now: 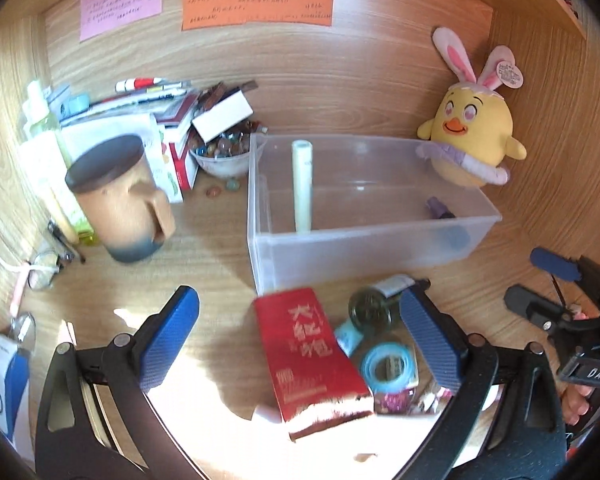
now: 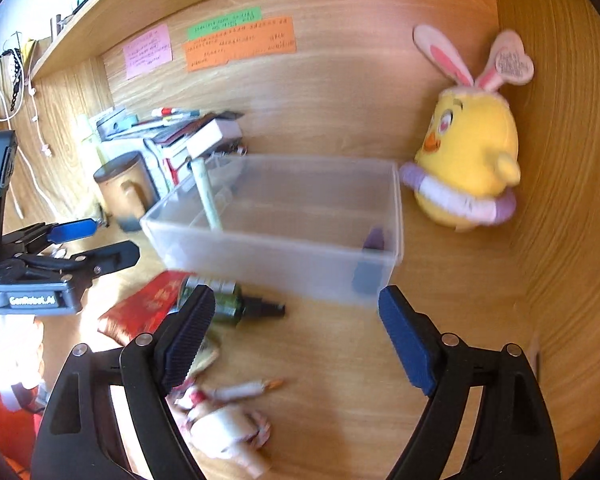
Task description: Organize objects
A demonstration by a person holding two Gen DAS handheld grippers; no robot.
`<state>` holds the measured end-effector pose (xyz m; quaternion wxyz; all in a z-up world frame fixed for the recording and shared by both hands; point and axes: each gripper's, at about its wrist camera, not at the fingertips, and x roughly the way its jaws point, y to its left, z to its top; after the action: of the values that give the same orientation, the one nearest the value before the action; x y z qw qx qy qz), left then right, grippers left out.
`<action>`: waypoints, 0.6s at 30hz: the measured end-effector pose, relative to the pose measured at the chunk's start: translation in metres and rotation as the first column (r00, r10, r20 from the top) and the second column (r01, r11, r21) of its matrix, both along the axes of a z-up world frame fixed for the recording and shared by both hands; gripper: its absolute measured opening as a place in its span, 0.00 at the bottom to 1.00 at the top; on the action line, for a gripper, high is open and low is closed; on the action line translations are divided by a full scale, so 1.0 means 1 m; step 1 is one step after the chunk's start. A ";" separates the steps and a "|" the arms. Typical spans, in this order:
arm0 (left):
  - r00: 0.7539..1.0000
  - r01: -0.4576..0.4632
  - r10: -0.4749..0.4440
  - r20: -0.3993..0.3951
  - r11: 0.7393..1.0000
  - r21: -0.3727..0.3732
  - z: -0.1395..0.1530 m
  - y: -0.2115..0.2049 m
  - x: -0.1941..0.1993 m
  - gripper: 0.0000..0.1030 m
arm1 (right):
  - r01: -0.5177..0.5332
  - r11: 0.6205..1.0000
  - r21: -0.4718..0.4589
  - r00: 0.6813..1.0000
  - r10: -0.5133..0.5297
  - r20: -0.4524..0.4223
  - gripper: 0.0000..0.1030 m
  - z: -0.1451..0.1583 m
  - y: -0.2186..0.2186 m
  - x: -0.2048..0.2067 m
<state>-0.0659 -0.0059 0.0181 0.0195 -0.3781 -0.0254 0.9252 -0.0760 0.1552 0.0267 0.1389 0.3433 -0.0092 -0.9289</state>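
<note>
The clear bin [image 1: 374,216] sits ahead of both claws. The red packet [image 1: 308,354] lies between the left claw's [image 1: 300,344] wide-open jaws, untouched. The right claw [image 2: 296,340], also wide and empty, has the dark bottle [image 2: 236,304] just beyond its left finger.

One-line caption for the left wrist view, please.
Open left gripper above a red packet, before a clear plastic bin holding a pale tube.
</note>
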 end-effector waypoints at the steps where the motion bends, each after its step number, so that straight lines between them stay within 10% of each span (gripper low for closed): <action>1: 1.000 0.000 0.000 0.003 1.000 0.006 -0.003 -0.001 0.003 0.99 | 0.001 1.000 -0.009 1.000 -0.001 0.015 0.79 -0.005 0.000 0.004; 18: 0.993 -0.039 0.035 0.109 0.998 0.040 -0.045 0.001 0.027 0.99 | -0.034 0.996 -0.085 0.986 0.048 0.160 0.79 -0.053 -0.012 0.042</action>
<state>-0.0387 -0.0045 -0.0271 0.0089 -0.4268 -0.0529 0.9028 -0.0337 0.1434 -0.0261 0.1708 0.4119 -0.0515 -0.8936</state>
